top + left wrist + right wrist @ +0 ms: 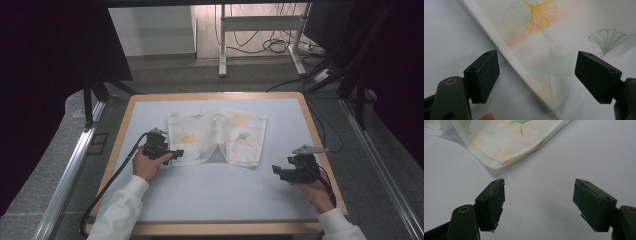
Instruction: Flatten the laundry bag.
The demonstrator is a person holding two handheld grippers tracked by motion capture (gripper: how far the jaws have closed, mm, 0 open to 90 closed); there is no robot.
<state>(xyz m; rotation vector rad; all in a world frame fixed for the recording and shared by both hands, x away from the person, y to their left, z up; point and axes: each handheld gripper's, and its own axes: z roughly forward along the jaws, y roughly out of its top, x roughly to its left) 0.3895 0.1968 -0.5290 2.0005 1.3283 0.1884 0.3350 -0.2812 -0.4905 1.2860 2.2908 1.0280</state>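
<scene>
**Both grippers at the cloth, nothing gripped**

I see the printed cloth [216, 135] lying on the far half of the grey mat [215, 192], partly folded, with a notch in its near edge. My left gripper [176, 154] sits at the cloth's near left corner; in the left gripper view its jaws stand wide apart, straddling the hemmed edge [524, 72] without closing on it. Whether a jaw touches the fabric I can't quite tell from here. My right gripper [276, 171] rests near the cloth's near right corner [496, 165], on bare mat, its jaws spread wide and empty.
</scene>
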